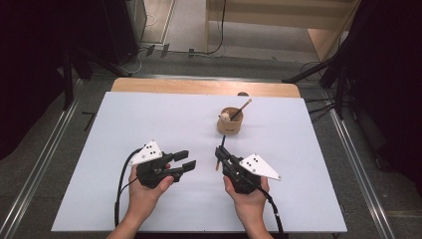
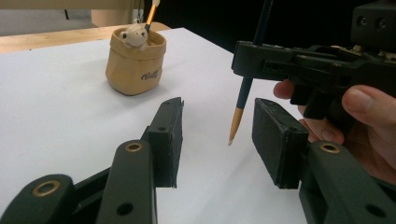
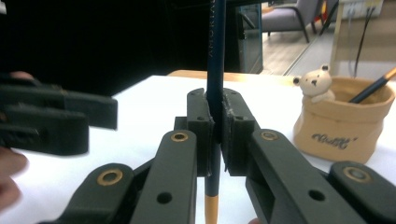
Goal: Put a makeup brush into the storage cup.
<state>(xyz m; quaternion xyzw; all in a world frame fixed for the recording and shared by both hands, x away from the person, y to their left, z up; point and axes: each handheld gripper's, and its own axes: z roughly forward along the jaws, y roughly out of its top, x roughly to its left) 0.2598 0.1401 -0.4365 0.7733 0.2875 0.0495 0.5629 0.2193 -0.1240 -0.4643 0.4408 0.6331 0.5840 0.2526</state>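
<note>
The right gripper [image 3: 215, 126] is clenched on a dark blue pencil [image 3: 215, 70], which stands about upright between its 2 jaws above the white table [image 1: 164, 119], with the tan end pointing down and not touching the surface. The left gripper [image 2: 217, 140] is released, its jaws wide apart and holding nothing, just beside the pencil's lower end. Behind them on the table stands a tan pen holder [image 1: 230, 122] with a small bear figure [image 3: 316, 83] on its rim and 1 more pencil [image 1: 242, 108] leaning inside.

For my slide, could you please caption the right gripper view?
Right gripper clamps a dark pencil upright, pen pot behind.
</note>
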